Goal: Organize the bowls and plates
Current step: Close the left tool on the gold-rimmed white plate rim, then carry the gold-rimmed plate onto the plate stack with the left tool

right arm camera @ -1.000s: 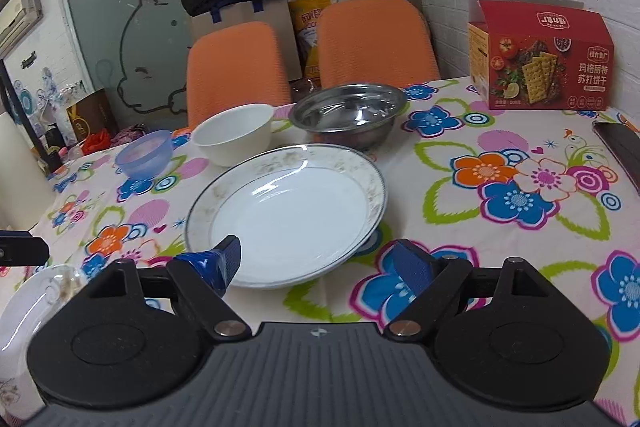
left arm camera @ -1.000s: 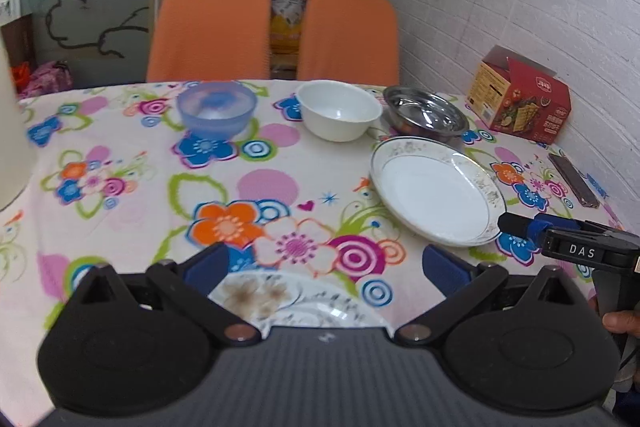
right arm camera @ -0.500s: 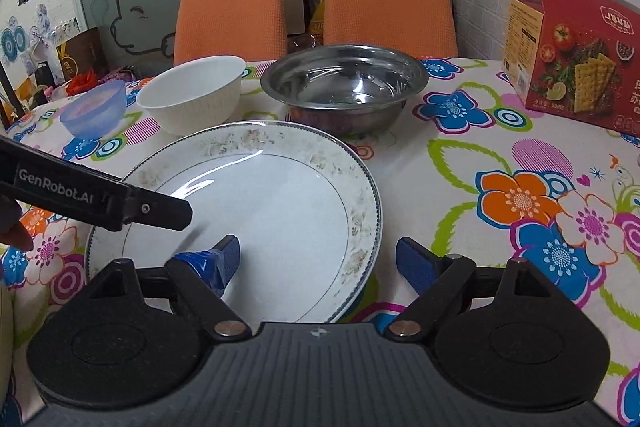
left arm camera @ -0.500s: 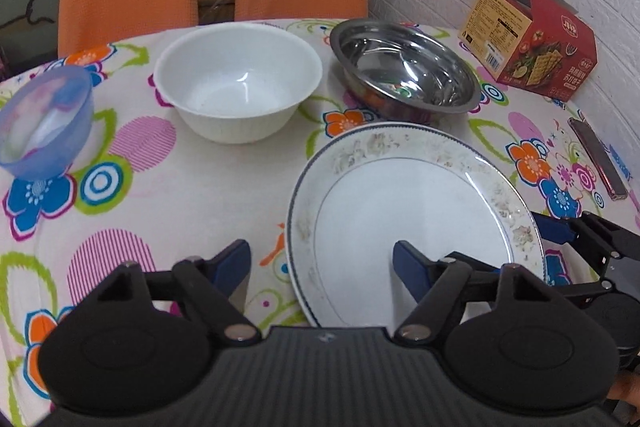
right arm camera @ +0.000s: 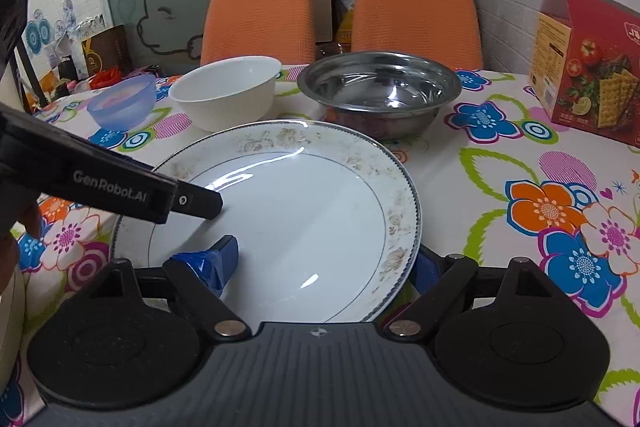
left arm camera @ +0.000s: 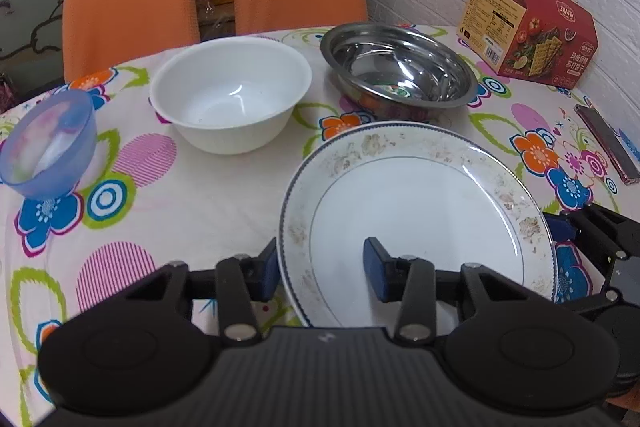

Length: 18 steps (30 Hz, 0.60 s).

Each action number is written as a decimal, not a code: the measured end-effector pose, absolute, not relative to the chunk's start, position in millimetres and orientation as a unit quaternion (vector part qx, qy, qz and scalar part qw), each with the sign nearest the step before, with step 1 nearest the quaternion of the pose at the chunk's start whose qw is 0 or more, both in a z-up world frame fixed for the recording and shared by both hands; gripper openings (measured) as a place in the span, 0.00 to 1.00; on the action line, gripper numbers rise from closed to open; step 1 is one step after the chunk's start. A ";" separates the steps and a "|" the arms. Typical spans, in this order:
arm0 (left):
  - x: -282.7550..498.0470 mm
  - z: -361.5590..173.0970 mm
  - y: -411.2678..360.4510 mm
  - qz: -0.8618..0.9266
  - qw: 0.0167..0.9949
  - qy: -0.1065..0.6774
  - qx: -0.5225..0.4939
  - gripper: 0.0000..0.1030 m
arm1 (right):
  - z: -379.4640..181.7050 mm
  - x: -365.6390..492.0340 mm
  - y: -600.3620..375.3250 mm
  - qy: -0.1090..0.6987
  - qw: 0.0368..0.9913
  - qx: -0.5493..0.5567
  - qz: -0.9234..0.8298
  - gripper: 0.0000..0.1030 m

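Now both grippers straddle the plate's [left arm camera: 416, 211] near rim. Left gripper [left arm camera: 320, 269]: fingers apart, left edge between them. Right gripper [right arm camera: 324, 263]: fingers apart across the right edge. Beyond: white bowl [left arm camera: 230, 93], steel bowl [left arm camera: 398, 67].

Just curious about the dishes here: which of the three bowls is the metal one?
The steel bowl, shiny and shallow, standing nearest the red cracker box. The white bowl and small blue bowl are not metallic.

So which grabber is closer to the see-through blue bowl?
Left. The left gripper straddles the white floral-rimmed plate at its rim nearest the translucent blue plastic bowl; the right gripper straddles the opposite rim, farther off.
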<state>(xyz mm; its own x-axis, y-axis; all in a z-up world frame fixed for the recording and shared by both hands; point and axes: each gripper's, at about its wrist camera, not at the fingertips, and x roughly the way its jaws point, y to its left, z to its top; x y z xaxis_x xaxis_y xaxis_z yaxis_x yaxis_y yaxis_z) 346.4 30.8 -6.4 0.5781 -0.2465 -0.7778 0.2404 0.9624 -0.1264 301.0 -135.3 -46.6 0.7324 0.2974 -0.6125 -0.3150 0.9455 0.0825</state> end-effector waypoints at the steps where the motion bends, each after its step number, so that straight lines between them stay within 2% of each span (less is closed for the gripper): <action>1: 347.6 -5.9 31.3 -0.136 0.887 0.441 -0.007 0.37 | -47.2 301.0 -135.3 0.324 0.932 -0.011 0.164 0.72; 4: 351.0 -4.4 30.4 -0.124 0.884 0.450 -0.023 0.29 | -47.2 302.5 -131.8 0.322 0.935 -0.007 0.150 0.72; 8: 350.0 -2.6 33.8 -0.121 0.878 0.462 -0.039 0.25 | -42.4 298.9 -135.0 0.324 0.933 0.019 0.154 0.72; 18: 320.5 12.6 50.3 -0.124 0.880 0.453 -0.069 0.25 | -23.1 267.8 -125.2 0.299 0.942 0.022 0.152 0.72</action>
<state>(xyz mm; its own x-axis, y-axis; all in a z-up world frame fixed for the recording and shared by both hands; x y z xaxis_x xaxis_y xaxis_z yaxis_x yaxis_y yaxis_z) 320.5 50.3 12.6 0.5583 -0.2808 -0.7807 0.1565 0.9597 -0.2332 267.8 -125.2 -23.1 0.7753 0.2998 -0.5559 -0.2741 0.9527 0.1316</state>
